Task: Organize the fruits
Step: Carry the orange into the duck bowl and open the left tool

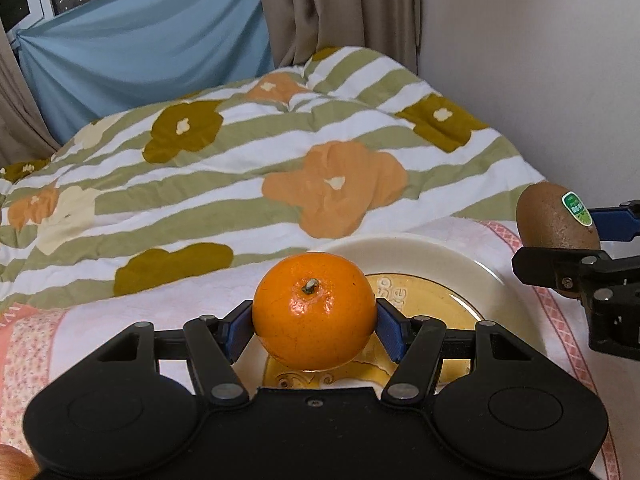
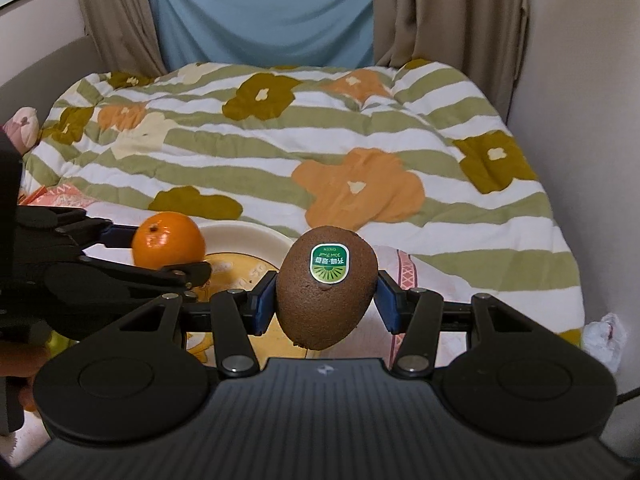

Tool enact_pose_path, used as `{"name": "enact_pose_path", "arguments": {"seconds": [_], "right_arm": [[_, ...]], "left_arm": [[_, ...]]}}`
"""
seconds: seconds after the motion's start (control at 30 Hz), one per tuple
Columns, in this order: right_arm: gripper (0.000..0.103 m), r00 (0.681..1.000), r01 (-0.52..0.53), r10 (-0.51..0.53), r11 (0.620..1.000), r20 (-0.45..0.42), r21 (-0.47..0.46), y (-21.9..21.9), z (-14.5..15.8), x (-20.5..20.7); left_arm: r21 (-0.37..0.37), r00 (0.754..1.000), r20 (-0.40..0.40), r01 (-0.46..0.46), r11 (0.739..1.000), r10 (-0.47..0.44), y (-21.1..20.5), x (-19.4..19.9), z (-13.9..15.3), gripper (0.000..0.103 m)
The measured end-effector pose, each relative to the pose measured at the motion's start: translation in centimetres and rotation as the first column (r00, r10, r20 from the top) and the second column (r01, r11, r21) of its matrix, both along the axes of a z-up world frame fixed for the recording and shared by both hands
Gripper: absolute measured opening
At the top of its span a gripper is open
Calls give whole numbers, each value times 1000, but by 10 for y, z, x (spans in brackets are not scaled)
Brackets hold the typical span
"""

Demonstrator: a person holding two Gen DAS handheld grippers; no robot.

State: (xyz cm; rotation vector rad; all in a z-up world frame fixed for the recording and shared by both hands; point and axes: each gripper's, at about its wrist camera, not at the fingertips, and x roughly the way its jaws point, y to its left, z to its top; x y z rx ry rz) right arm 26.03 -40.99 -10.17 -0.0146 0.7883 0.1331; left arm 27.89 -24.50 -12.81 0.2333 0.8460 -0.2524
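Observation:
My left gripper (image 1: 314, 326) is shut on an orange (image 1: 314, 312), its blue pads pressing both sides, stem facing the camera. The fruit hangs just above a cream plate with a yellow centre (image 1: 432, 256). My right gripper (image 2: 326, 300) is shut on a brown kiwi (image 2: 326, 296) with a green sticker, held over the plate's right edge (image 2: 248, 236). In the left wrist view the kiwi (image 1: 556, 220) and right gripper (image 1: 580, 240) show at the right border. In the right wrist view the orange (image 2: 168, 246) and left gripper (image 2: 168, 252) sit at the left.
The plate rests on a pink patterned towel (image 1: 100, 320) on a bed with a striped flowered quilt (image 1: 280, 152). A wall (image 1: 540, 60) runs along the right; curtains (image 2: 448, 8) and blue cloth (image 2: 260, 8) hang behind. Another fruit (image 1: 12, 464) peeks in at bottom left. Crumpled tissue (image 2: 604, 336) lies by the wall.

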Motion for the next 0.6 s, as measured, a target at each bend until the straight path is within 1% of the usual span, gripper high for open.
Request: {"name": "enact_pose_path", "arguments": {"seconds": [0.13, 0.27, 0.3, 0.33, 0.4, 0.5, 0.6], "right_arm": [[66, 1000, -11, 11, 1000, -18, 2, -5, -8, 8], [66, 1000, -16, 16, 1000, -26, 5, -8, -13, 13], [66, 999, -17, 17, 1000, -28, 5, -8, -13, 13], [66, 999, -19, 19, 1000, -30, 7, -9, -13, 14], [66, 999, -25, 26, 1000, -31, 12, -10, -11, 13], [66, 999, -41, 42, 999, -27, 16, -11, -9, 13], [66, 997, -72, 72, 997, -28, 21, -9, -9, 13]], "left_arm": [[11, 1000, -31, 3, 1000, -3, -7, 7, -10, 68], [29, 999, -45, 6, 1000, -5, -14, 10, -14, 69], [35, 999, -36, 10, 999, -8, -16, 8, -13, 72], [44, 1000, -22, 16, 999, -15, -17, 6, -10, 82], [67, 999, 12, 30, 997, -31, -19, 0, -3, 94], [64, 999, 3, 39, 997, -39, -15, -7, 1, 94], [54, 1000, -5, 13, 998, -13, -5, -17, 3, 94]]}}
